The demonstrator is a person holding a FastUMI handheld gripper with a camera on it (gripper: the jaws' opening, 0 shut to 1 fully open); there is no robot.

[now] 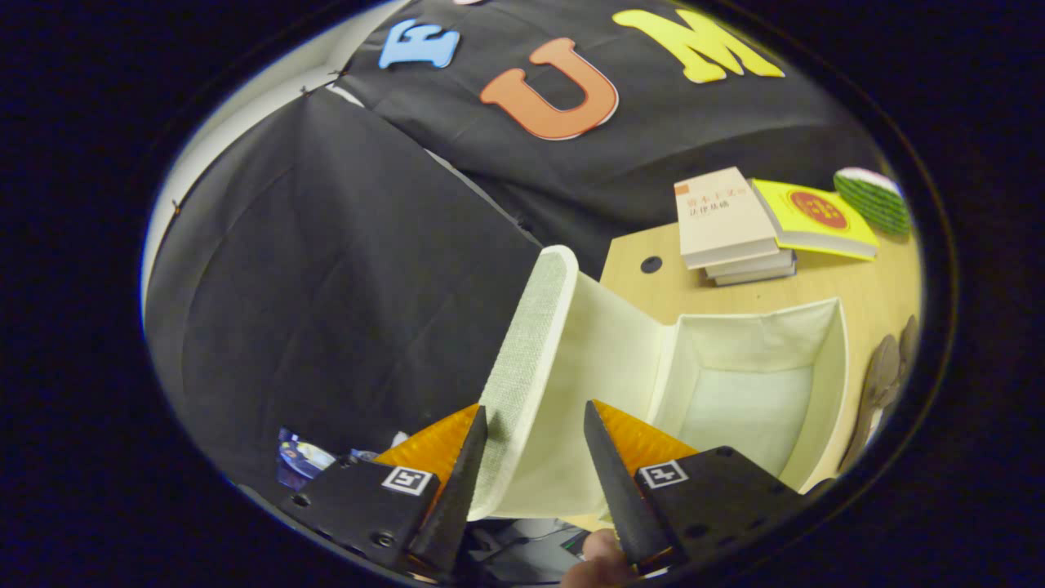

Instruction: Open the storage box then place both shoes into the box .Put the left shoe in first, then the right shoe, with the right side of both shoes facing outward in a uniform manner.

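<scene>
Storage box point(751, 384): cream fabric, open, interior bare, beyond gripper fingers to right. Lid point(543, 359): raised upright on edge, woven outer face to left, smooth inner face to right, lower part between fingers. Shoe point(886, 384): dark, partly seen, just beyond box's far wall.

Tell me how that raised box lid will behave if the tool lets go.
The lid looks like fabric over a stiff panel, so probably light and rigid. Hinged at the box, it may swing back or fall shut. The tool straddles its edge, fingers apart; the woven face should grip.
</scene>
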